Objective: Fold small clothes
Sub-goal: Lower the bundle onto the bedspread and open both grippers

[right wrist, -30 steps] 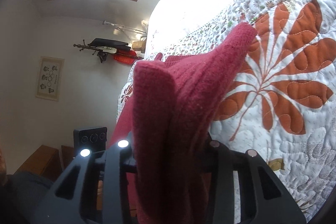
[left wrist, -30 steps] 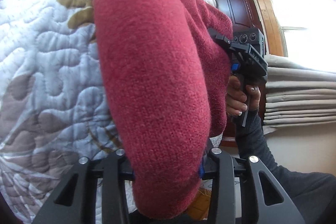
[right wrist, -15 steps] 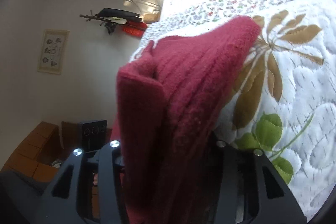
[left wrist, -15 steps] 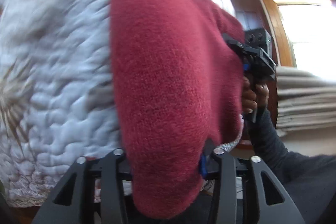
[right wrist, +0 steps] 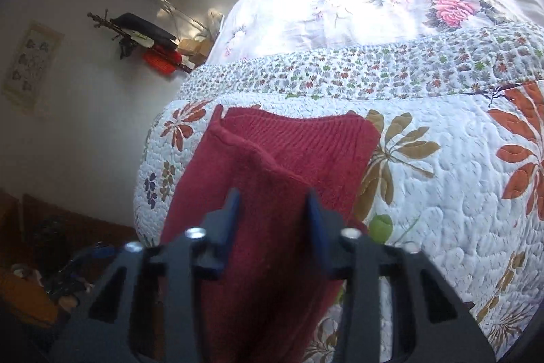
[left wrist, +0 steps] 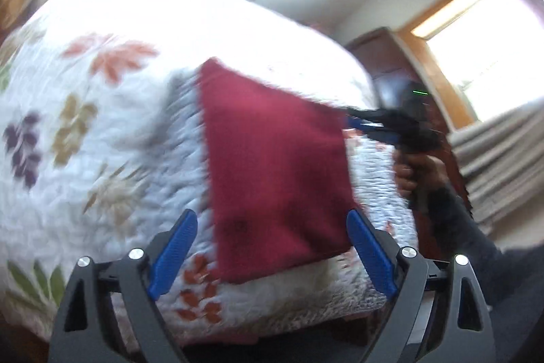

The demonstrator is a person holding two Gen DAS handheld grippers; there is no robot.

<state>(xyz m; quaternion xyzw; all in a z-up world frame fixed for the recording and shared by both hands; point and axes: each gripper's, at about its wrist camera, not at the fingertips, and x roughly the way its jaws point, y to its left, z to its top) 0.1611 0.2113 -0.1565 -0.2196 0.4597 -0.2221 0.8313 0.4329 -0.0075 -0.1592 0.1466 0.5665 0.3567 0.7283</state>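
one red sweater (right wrist: 289, 152), one quilted bed (right wrist: 442, 165), two tools — left (left wrist: 272, 247), right (right wrist: 272, 213) — one framed picture (right wrist: 30, 67).

Bed (right wrist: 442, 193) under white quilt with leaf print. Pale walls. Wood-framed window (left wrist: 476, 33) blown out bright; pleated curtains (left wrist: 503, 159) beside it. Framed picture (right wrist: 29, 67) on wall. Dark wooden cabinet (left wrist: 384, 63) behind bed.
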